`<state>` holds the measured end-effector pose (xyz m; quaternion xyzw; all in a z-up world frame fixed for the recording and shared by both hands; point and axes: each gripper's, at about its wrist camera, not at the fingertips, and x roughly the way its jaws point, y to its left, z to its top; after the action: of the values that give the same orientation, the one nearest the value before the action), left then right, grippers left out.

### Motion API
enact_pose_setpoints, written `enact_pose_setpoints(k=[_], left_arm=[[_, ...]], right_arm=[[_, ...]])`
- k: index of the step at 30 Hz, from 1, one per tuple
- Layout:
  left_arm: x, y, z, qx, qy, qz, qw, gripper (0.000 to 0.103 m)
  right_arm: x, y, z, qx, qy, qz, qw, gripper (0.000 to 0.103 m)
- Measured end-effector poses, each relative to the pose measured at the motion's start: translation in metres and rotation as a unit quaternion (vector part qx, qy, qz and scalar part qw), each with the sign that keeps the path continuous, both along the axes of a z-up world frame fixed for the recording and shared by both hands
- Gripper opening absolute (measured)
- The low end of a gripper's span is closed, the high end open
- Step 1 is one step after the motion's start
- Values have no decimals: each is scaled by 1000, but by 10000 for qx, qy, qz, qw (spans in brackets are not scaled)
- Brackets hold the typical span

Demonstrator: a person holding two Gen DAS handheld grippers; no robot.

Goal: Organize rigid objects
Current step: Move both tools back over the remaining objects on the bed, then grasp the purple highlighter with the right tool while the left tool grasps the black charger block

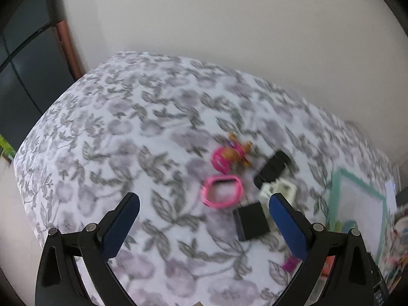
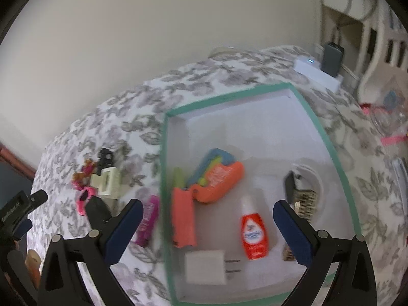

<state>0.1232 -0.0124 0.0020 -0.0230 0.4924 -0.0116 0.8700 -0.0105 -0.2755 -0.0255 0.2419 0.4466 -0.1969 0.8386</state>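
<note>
Both your grippers angle steeply down, jaws spread wide, empty.

Right gripper (image 2: 207, 232) hangs over the green-rimmed box (image 2: 343, 168); left gripper (image 1: 204, 225) above loose pink ring (image 1: 221, 191) on the floral cloth (image 1: 114, 127).

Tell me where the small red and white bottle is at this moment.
In the right wrist view, the red and white bottle lies inside the green-rimmed box, toward its near right, between the white charger plug and the brush.

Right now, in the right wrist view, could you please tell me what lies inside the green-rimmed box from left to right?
Orange pouch → white plug adapter → red-and-white bottle → brush, all inside the box.
</note>
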Motion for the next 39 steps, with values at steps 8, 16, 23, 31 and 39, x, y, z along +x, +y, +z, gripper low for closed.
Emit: enact_pose_setpoints(k=[8,16,23,31,39], left_arm=[[11,60,12,-199,-103,662,9976,101],[16,95,10,-269,-65,1104,9935,101],[23,78,-11,-259,355,835,9955,101],[29,39,-41,-393,922,298,9945,101],[29,11,-63,-684,1331,-54,9887,101]], right_arm=[[39,46,14,-378,-188,578,9974,103],[71,86,19,-516,-281,1113,9921,103],[71,82,-18,-218,385,898,9950,101],[70,81,-36,51,594,1013,9931,70],[72,85,-54,-8,1043,1058,9889,48]])
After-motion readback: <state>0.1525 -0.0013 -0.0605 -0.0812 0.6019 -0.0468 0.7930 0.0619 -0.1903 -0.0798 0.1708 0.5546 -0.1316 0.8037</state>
